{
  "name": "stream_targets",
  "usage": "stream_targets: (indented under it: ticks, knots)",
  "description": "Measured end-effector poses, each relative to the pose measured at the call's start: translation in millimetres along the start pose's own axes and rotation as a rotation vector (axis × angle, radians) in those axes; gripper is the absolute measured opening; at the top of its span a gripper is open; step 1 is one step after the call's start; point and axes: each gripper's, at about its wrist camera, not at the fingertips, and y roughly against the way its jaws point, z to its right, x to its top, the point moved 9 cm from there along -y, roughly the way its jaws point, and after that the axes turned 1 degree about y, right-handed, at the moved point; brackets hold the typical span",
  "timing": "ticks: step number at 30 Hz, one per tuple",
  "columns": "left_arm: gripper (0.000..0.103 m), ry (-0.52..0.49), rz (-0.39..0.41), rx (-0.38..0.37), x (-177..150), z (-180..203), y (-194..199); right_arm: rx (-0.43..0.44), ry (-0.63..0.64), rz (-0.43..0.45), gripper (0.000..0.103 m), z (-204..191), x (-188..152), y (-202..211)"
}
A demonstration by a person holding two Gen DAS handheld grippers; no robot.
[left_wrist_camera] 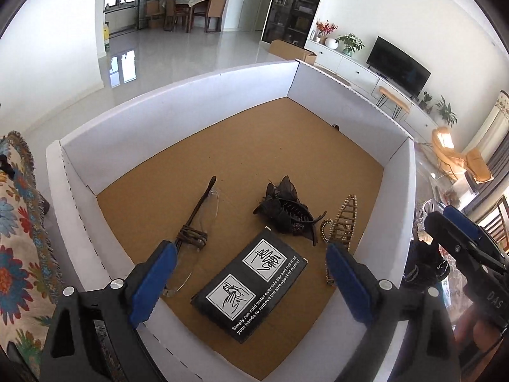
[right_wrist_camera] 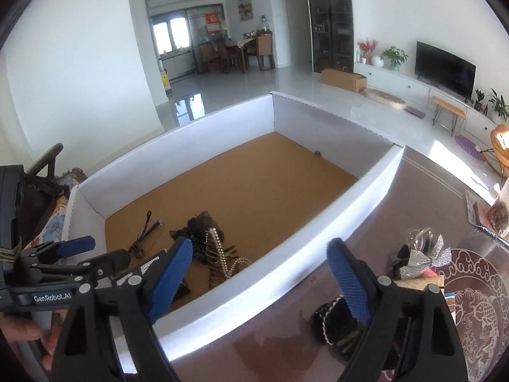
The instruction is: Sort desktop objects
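Observation:
A white-walled box (left_wrist_camera: 191, 108) with a brown floor holds folded glasses (left_wrist_camera: 203, 219) tied with a brown cord, a black bow hair claw (left_wrist_camera: 283, 210), a gold beaded hair clip (left_wrist_camera: 342, 219) and a small black printed carton (left_wrist_camera: 254, 286). My left gripper (left_wrist_camera: 251, 250) hangs open over the carton, with both blue pads clear of it. My right gripper (right_wrist_camera: 261, 245) is open above the box's near wall (right_wrist_camera: 254, 289), nothing between its fingers. A black hair piece with white trim (right_wrist_camera: 331, 321) lies on the table just under its right finger.
A silver bow (right_wrist_camera: 426, 258) and other small items sit on the dark patterned table (right_wrist_camera: 413, 191) right of the box. A flowered cloth (left_wrist_camera: 19, 254) lies left of the box. The left gripper (right_wrist_camera: 95, 254) and a hand (right_wrist_camera: 28, 331) show at the right wrist view's lower left.

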Motion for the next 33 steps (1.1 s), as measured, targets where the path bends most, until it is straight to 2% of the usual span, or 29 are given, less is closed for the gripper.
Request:
stream_targets:
  ticks: [4, 8, 13, 17, 20, 25, 28, 33]
  knots:
    - [0.096, -0.049, 0.066, -0.037, -3, 33, 24, -0.036, -0.021, 0.069, 0.097, 32, -32, 56]
    - [0.096, -0.093, 0.087, -0.157, -16, 83, 50, -0.164, -0.050, 0.073, 0.099, 83, -91, 102]
    - [0.096, -0.253, 0.035, -0.361, -50, 171, 78, -0.312, -0.196, 0.006, 0.099, 158, -173, 149]
    - [0.096, -0.373, -0.025, -0.461, -90, 230, 83, -0.432, -0.254, -0.045, 0.099, 201, -228, 179]
    - [0.096, -0.442, -0.096, -0.453, -123, 255, 65, -0.460, -0.286, -0.073, 0.099, 215, -260, 194]
    - [0.096, -0.469, -0.236, -0.385, -168, 263, 20, -0.460, -0.353, -0.093, 0.099, 217, -294, 201]
    - [0.096, -0.494, -0.245, -0.349, -172, 263, 12, -0.461, -0.354, -0.109, 0.099, 215, -301, 195]
    - [0.096, -0.470, -0.283, -0.285, -182, 252, -7, -0.461, -0.341, -0.133, 0.099, 213, -303, 186]
